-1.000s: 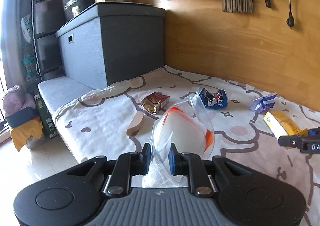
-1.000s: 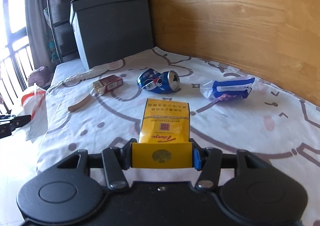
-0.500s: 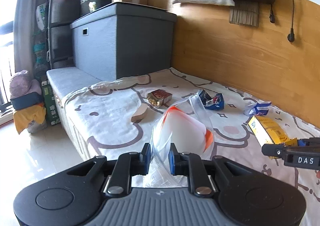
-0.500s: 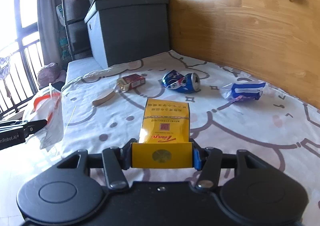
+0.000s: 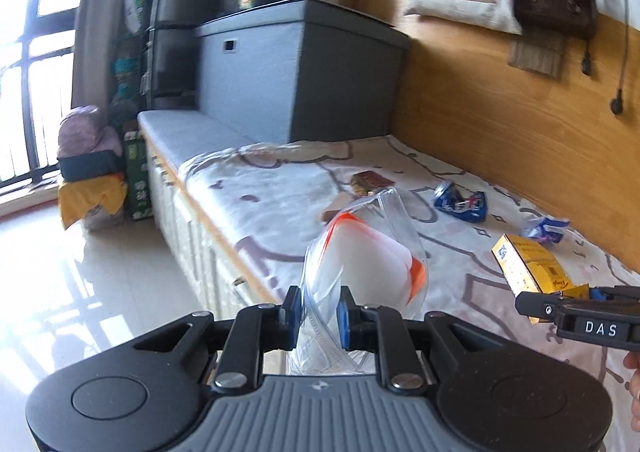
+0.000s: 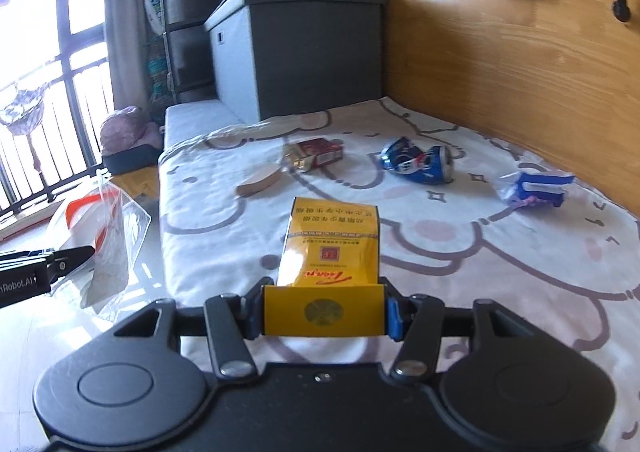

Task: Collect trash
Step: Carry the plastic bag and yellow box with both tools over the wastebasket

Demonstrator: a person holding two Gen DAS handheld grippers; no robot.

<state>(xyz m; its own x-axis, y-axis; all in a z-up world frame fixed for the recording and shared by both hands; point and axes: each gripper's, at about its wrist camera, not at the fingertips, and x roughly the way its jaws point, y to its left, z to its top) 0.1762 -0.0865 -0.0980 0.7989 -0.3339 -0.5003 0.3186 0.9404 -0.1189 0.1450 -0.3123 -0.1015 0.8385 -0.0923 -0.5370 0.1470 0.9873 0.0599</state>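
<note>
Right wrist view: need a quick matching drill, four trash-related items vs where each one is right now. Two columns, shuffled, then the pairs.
Items:
1. yellow box
2. plastic bag
3. crushed can
4. red pack

Places:
A. lying on the bed sheet, nearer the wood wall
B. gripped in the right gripper
C. on the sheet, next to the wooden piece
D. pinched in the left gripper

Pairs: 1-B, 2-D, 3-A, 4-C
</note>
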